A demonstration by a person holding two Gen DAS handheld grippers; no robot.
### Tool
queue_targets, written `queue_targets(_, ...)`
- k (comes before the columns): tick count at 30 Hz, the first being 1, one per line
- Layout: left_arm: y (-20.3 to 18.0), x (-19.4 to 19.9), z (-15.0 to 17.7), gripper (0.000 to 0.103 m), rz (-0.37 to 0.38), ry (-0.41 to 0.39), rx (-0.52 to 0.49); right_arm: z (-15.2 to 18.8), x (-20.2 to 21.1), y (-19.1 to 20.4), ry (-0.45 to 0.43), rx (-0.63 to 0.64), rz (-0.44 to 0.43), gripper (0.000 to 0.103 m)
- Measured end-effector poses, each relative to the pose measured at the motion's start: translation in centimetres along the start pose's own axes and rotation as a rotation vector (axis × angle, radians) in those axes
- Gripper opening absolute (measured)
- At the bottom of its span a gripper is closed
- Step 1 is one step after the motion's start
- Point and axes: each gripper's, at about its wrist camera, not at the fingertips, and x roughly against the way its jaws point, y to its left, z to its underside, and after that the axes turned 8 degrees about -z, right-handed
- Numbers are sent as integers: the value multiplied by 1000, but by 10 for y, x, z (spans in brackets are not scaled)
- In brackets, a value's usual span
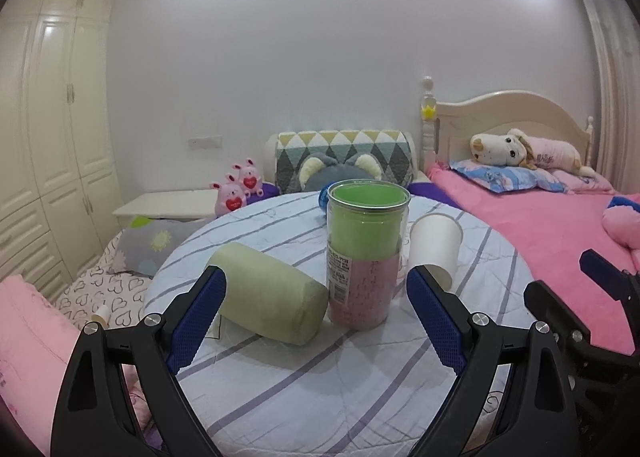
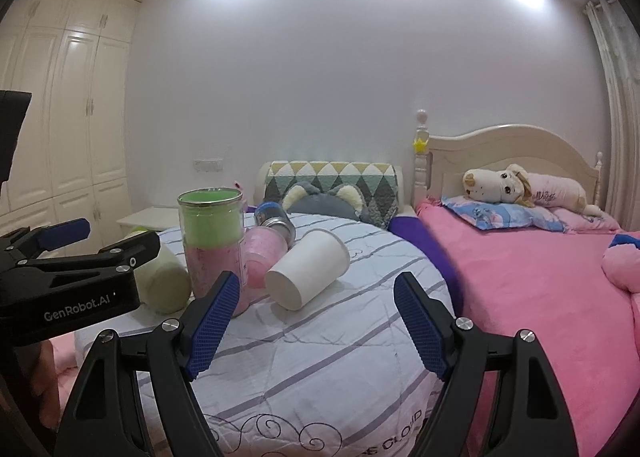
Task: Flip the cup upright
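Note:
A white paper cup (image 2: 307,269) lies on its side on the round striped tabletop (image 2: 320,357), base toward me, mouth away; it also shows in the left wrist view (image 1: 435,247). A pale green cup (image 1: 266,299) lies on its side at the left. A clear tumbler (image 1: 366,253) with green and pink filling stands upright between them. A pink cup (image 2: 265,253) lies behind it. My left gripper (image 1: 316,317) is open and empty, just short of the tumbler. My right gripper (image 2: 316,325) is open and empty, in front of the paper cup.
A blue-capped metal bottle (image 2: 276,217) lies at the table's far side. A pink bed (image 2: 540,277) with a plush dog (image 2: 520,187) is at the right. A patterned chair back (image 2: 332,181), plush toys (image 1: 240,187) and white wardrobes (image 1: 52,137) stand behind.

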Motion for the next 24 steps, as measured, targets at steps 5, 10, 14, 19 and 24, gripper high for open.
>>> queue_targets(5,1,1,2,93,-7,-7,7,-3,0,-6,-1,-24,14,81)
queue_targets(10,2,0,3,93,-10,-11,12,-1,-4,-10,26,-47,3,81)
queue_targets(14,1,-1,3,93,-16,-4,4,0,-4,-10,36,-46,5,81)
queue_targets(19,1,-1,2,93,-17,1,5,2,-4,-8,53,-41,2,81)
queue_targets(24,0,-2,3,93,-29,-2,1,3,-9,-7,78,-38,-2,81)
